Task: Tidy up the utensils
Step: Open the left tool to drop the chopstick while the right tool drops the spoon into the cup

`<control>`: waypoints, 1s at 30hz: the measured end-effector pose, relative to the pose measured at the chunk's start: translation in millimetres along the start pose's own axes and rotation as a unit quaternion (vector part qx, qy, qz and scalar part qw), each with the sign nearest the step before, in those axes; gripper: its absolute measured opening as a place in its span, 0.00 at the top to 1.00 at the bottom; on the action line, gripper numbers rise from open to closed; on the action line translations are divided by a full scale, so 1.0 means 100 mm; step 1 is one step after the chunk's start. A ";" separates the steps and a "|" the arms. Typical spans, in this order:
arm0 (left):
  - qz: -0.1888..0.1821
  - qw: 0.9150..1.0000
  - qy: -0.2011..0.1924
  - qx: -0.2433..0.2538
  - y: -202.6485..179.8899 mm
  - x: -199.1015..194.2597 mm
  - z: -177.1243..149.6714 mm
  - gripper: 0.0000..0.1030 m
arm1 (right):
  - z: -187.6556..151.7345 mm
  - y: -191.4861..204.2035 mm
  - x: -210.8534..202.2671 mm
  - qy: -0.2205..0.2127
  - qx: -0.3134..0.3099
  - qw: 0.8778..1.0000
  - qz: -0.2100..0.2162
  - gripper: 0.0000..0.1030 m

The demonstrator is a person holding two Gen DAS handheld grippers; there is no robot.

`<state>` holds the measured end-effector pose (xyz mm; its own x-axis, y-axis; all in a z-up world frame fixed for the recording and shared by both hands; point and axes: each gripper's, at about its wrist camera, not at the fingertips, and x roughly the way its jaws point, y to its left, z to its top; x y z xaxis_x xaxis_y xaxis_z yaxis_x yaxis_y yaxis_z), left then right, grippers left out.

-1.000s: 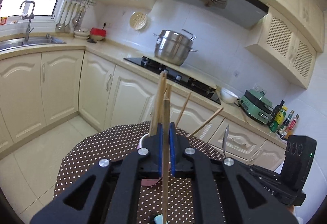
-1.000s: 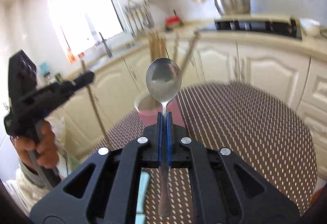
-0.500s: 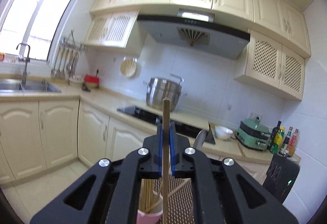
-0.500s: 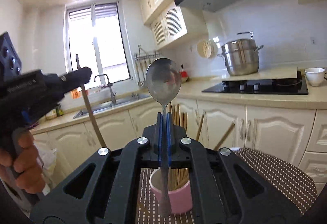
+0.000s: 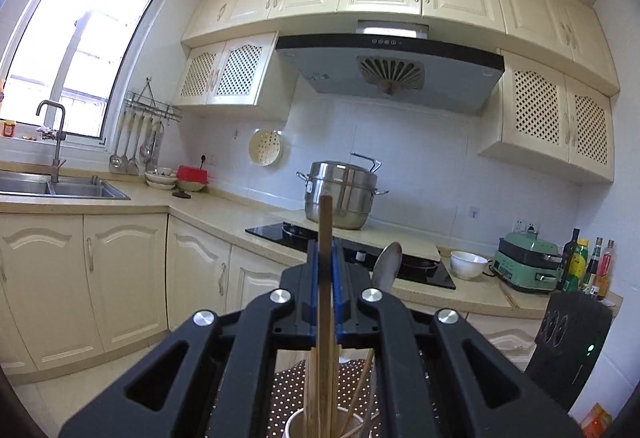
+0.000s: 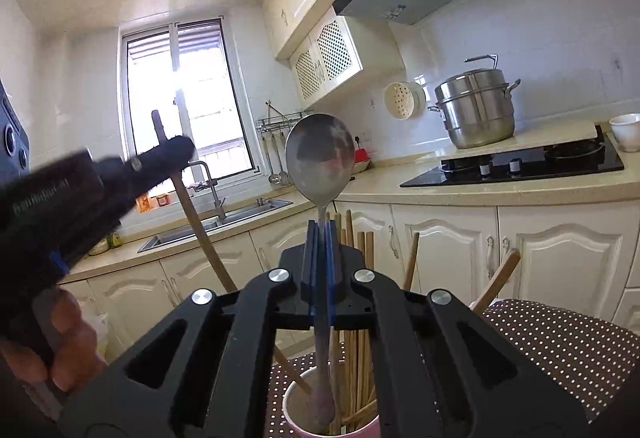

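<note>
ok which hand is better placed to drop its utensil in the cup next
Right, probably. Its spoon hangs upright with the handle tip already inside the pink cup. The left hand's chopstick slants in from the side, though its tip also seems near the rim.

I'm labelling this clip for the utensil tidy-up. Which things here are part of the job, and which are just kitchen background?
Part of the job:
- wooden chopstick in left gripper
- steel spoon in right gripper
- pink cup of chopsticks

Background:
- steel steamer pot
- white bowl
- green appliance
- sink
</note>
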<state>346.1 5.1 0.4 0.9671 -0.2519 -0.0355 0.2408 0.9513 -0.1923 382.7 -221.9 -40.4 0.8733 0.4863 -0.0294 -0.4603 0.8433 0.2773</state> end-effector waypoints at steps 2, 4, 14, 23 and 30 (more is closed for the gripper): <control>-0.001 1.000 0.021 -0.001 0.04 0.08 -0.11 0.94 | -0.05 -0.04 0.04 0.004 0.005 1.000 0.000 0.96; 0.008 0.999 0.032 -0.005 0.08 0.12 -0.21 0.93 | -0.09 -0.08 0.05 0.005 0.009 1.000 -0.002 0.96; 0.035 0.995 0.087 -0.033 0.34 0.13 -0.53 0.42 | -0.24 -0.10 0.01 0.017 0.007 1.000 -0.010 0.96; 0.090 0.986 0.138 -0.031 0.54 0.05 -0.78 0.40 | -0.29 -0.03 -0.08 0.032 -0.007 0.999 -0.012 0.96; 0.098 0.981 0.168 -0.015 0.54 0.00 -0.91 0.40 | -0.40 0.02 -0.16 0.054 -0.020 0.998 -0.018 0.96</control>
<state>351.8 40.7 -99.2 0.9119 -0.1139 -0.3943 0.0460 0.9830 -0.1776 361.8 -219.1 -77.6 0.8683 0.4751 -0.1425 -0.4366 0.8684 0.2351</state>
